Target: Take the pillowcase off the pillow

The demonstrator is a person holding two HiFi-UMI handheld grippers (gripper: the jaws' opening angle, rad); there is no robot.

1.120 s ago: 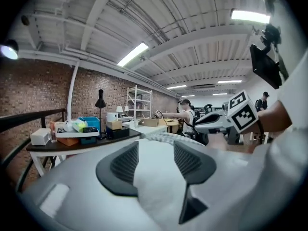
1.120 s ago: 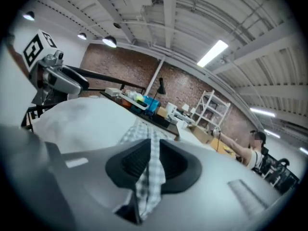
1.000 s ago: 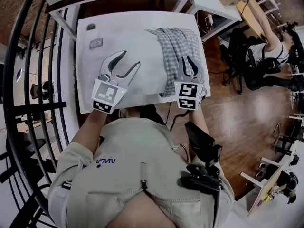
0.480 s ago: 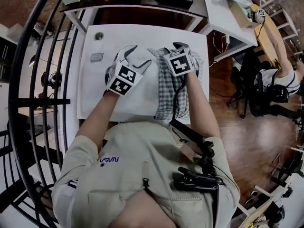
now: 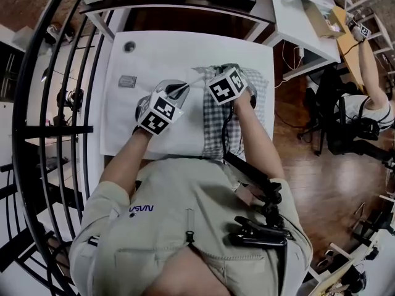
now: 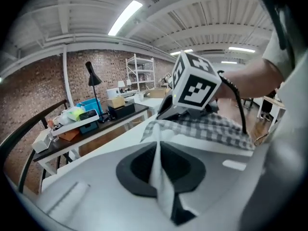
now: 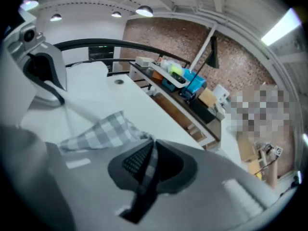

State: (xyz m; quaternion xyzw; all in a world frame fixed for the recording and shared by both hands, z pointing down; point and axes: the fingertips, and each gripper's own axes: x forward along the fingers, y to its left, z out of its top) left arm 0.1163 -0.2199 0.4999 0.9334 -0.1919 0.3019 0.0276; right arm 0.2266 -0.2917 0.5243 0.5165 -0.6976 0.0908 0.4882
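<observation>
Both grippers bite down at the far end of the bedding: the left gripper (image 5: pixel 180 89) has just snapped its fingers shut on a thin fold of white cloth, which I take to be a corner of the pillow (image 6: pixel 157 177), while the right gripper (image 7: pixel 150 160) has just closed its fingers on a fold of the checked pillowcase (image 5: pixel 219 125). The pillowcase lies crumpled along the right side of the white counter (image 5: pixel 154 54), its near end running towards the counter's edge by my body. The white fold stretches taut from the left fingers to the mouth of the case just beside them. As I judge it, the trouble from here is in those two thin pinches. If I pull them apart sharply, either fold could slide out of its fingers, and I would have to grab again. If the left pinch has caught only a loose layer and not the pillow itself, the whole bundle may simply drag across the counter with the case on, or slip off the near edge. The two grippers also sit close together, so they could knock each other at the start of the pull. The count: one pillow, one pillowcase, two grippers, and two small items well apart from the work at the counter's far left, a round dark one (image 5: pixel 128 46) and a square one (image 5: pixel 126 81), both too small to name
</observation>
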